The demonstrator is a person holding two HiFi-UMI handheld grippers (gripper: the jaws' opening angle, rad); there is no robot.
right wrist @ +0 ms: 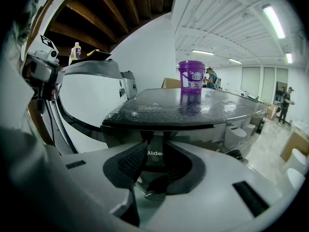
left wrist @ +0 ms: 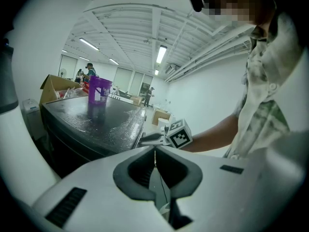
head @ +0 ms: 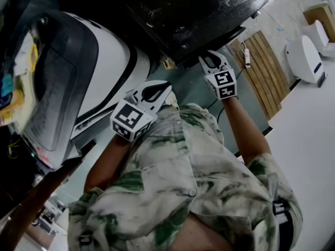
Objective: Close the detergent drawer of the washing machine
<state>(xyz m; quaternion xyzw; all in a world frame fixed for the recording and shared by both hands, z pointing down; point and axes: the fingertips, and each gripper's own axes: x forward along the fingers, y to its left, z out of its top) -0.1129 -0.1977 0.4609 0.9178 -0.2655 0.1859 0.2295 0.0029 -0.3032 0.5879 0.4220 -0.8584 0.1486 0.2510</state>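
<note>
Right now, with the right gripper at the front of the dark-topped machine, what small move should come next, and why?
Probably ease the right gripper straight forward. Its jaws stand slightly apart and the logo panel shows between them, just under the dark top; if that is the drawer front, a short push should seat it. The left gripper is shut and held back.

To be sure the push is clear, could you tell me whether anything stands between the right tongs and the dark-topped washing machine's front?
Nothing visible does. The right tongs, slightly apart, face the washing machine's front directly, below its dark top; the purple bucket stands on that top, out of the way.
</note>
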